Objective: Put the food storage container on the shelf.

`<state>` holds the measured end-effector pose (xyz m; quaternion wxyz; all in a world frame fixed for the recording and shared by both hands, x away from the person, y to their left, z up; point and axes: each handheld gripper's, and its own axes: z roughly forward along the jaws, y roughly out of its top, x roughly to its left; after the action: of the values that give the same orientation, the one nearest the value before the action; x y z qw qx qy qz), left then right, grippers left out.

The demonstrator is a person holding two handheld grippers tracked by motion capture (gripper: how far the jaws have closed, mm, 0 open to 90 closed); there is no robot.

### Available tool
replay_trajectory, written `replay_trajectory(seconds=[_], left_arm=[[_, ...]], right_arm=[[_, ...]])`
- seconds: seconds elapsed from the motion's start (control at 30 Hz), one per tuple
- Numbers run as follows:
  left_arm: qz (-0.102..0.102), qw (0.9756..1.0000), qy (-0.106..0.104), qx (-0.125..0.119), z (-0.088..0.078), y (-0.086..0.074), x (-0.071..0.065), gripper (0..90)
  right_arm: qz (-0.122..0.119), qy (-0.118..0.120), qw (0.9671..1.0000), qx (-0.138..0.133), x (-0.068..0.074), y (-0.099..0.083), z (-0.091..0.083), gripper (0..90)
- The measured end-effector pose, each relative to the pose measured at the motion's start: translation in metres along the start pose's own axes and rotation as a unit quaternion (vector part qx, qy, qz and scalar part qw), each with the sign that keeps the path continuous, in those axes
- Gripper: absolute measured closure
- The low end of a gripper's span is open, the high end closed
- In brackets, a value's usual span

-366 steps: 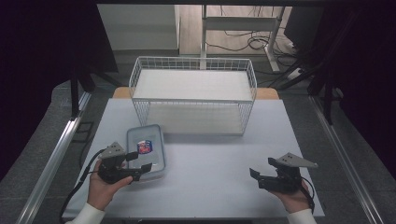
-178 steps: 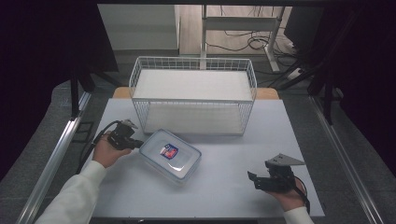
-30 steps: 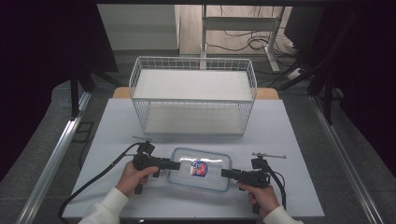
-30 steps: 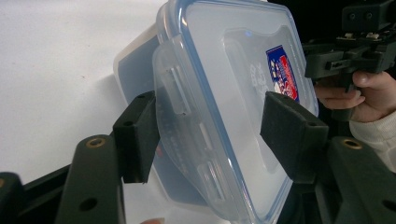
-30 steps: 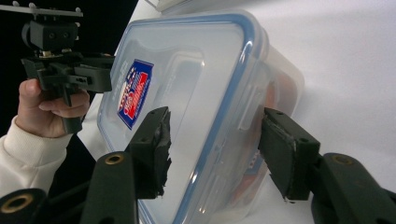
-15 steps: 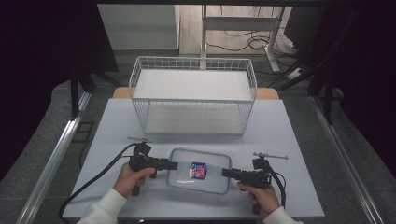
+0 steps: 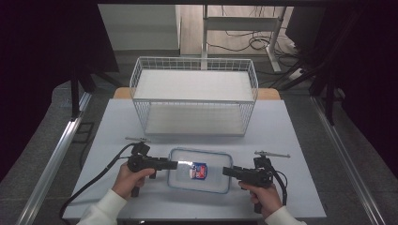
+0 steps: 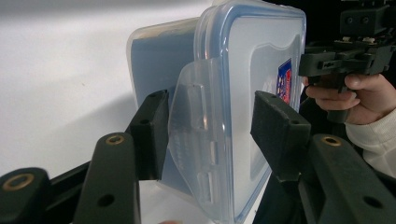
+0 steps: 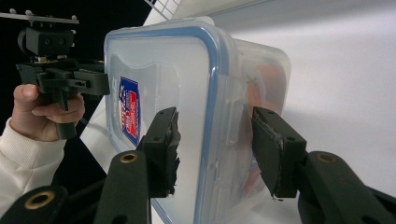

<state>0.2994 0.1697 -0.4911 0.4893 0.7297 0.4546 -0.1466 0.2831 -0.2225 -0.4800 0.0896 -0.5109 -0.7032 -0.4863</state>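
Note:
A clear plastic container (image 7: pixel 201 171) with a blue-rimmed lid and a red-and-blue sticker lies flat on the white table, in front of the wire basket. My left gripper (image 7: pixel 172 164) is at its left end, open. In the left gripper view the jaws straddle the translucent latch flap (image 8: pixel 196 140); one pad (image 8: pixel 150 133) sits beside the flap and the other pad (image 8: pixel 275 135) stands off the lid. My right gripper (image 7: pixel 226 170) is at the right end, open. Its pads (image 9: pixel 162 149) straddle the latch on that edge (image 9: pixel 229 121) with small gaps. Orange contents show dimly through the wall.
A white wire basket (image 7: pixel 195 96) stands at the back middle of the white table (image 7: pixel 291 140). Cables trail from both grippers toward the front edge. Metal rails run along both sides of the table.
The container has moved from the table's left to its front middle. Both grippers have closed in on its two ends. Over the last half second little has shifted.

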Motion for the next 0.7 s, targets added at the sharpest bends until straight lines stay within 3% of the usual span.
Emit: replay_trajectory(seconds=[0.37,0.7], left_arm=[[0.009,0.9997,0.01,-0.018,-0.007,0.014,0.004,49.0],[0.007,0.9988,0.026,-0.041,-0.016,0.041,0.029,48.9]], right_arm=[[-0.027,0.008,0.9996,-0.003,-0.001,0.019,0.008,51.9],[-0.044,0.019,0.9988,0.004,-0.009,0.06,0.037,51.9]])
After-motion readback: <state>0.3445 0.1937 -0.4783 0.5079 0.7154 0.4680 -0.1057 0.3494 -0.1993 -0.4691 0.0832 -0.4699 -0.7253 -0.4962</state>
